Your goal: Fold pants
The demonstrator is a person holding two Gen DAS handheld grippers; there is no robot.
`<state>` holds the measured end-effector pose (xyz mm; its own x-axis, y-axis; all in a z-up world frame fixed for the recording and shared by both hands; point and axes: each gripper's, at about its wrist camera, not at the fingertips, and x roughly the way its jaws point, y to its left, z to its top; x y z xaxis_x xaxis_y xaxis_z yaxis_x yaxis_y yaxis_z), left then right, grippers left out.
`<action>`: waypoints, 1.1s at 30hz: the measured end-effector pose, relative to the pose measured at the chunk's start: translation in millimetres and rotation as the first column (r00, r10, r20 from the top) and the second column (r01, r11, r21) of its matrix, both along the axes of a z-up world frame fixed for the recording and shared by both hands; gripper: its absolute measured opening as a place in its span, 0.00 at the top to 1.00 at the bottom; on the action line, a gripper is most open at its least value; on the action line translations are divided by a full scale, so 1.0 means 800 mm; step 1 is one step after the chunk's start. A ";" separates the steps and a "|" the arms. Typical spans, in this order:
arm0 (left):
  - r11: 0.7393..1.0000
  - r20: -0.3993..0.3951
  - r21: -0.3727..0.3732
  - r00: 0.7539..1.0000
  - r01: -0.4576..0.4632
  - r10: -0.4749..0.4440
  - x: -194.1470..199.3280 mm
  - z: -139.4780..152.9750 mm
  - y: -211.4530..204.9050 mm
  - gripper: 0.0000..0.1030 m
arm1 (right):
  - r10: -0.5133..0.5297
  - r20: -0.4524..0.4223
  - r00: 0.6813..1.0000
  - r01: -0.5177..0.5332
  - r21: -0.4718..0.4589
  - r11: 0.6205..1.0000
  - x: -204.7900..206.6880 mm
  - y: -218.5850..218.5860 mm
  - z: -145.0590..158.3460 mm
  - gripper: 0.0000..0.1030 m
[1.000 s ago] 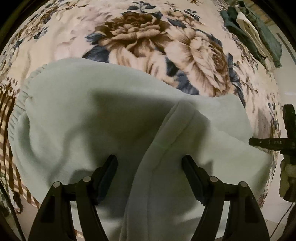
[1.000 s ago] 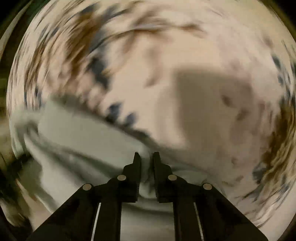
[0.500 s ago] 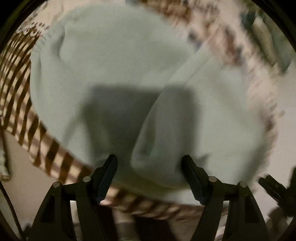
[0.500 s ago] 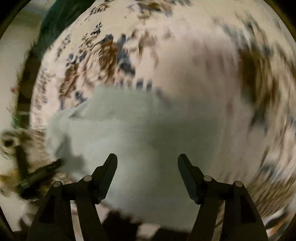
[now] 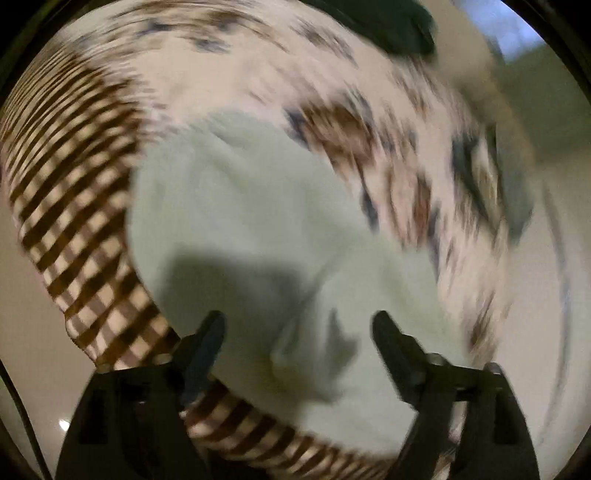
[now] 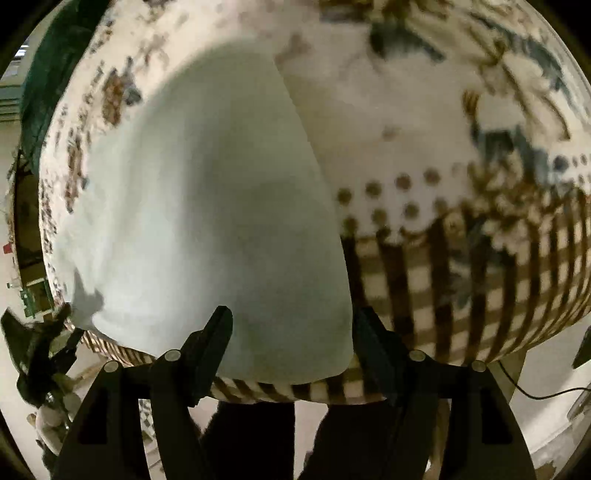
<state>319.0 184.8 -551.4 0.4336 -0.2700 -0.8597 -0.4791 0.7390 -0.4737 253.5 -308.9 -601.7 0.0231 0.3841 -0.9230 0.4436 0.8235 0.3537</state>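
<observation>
Pale green pants (image 6: 207, 206) are lying folded on the floral blanket (image 6: 388, 110).
Left gripper (image 5: 299, 332), jaws just opening wider, and right gripper (image 6: 291, 328) are hovering spread, gripping nothing.

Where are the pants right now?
The pants lie folded on the floral cloth, by its checked border at the near edge, left of centre in the right wrist view.

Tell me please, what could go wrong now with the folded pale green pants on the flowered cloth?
1. The pants lie close to the checked front border of the tablecloth, so a nudge could push them over the edge.
2. Both the left gripper and the right gripper are open with nothing held, so the fold is unsecured. The flap in the left wrist view looks loose and might spring open.
3. Dark clothes lie at the far edge and could get mixed in.
</observation>
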 end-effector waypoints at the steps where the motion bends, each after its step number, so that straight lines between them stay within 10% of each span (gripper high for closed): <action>1: 0.997 0.001 -0.032 0.997 -0.074 0.074 -0.004 -0.007 0.020 0.14 | -0.026 0.026 0.999 0.026 0.007 1.000 0.001 -0.004 0.007 0.30; 5: 0.923 -0.043 -0.118 0.931 -0.366 0.364 -0.021 -0.056 0.095 0.14 | -0.160 0.083 0.984 0.162 -0.016 0.987 0.000 -0.020 0.017 0.26; 9: 0.865 -0.099 -0.194 0.886 -0.463 0.452 -0.014 -0.110 0.124 0.14 | -0.317 0.085 0.945 0.318 0.006 0.948 0.000 -0.054 -0.003 0.24; 14: 0.911 -0.108 -0.200 0.932 -0.361 0.346 0.013 -0.131 0.124 0.15 | -0.385 0.078 0.920 0.387 -0.018 0.922 0.014 -0.055 -0.033 0.24; 19: 0.970 -0.047 -0.075 0.973 -0.229 0.226 0.020 -0.095 0.108 0.52 | -0.295 0.092 0.951 0.306 -0.154 0.939 0.033 -0.014 -0.037 0.24; 26: 0.952 -0.077 -0.208 0.974 -0.225 0.214 0.028 -0.141 0.127 0.24 | -0.121 0.103 0.987 0.150 -0.343 0.927 0.063 0.035 -0.016 0.24; 30: 0.975 -0.021 -0.149 0.986 -0.166 0.165 0.027 -0.110 0.120 0.57 | -0.055 0.101 0.993 0.089 -0.379 0.921 0.073 0.060 -0.011 0.24; 33: 0.979 0.029 -0.111 0.984 -0.169 0.173 0.014 -0.075 0.112 0.64 | -0.048 0.097 0.994 0.081 -0.376 0.923 0.076 0.071 -0.014 0.24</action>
<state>330.3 274.1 -611.3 0.5132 -0.2789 -0.8117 -0.5742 0.5914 -0.5662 313.9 -251.9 -613.2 0.1199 0.0015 -0.9928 0.4827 0.8738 0.0597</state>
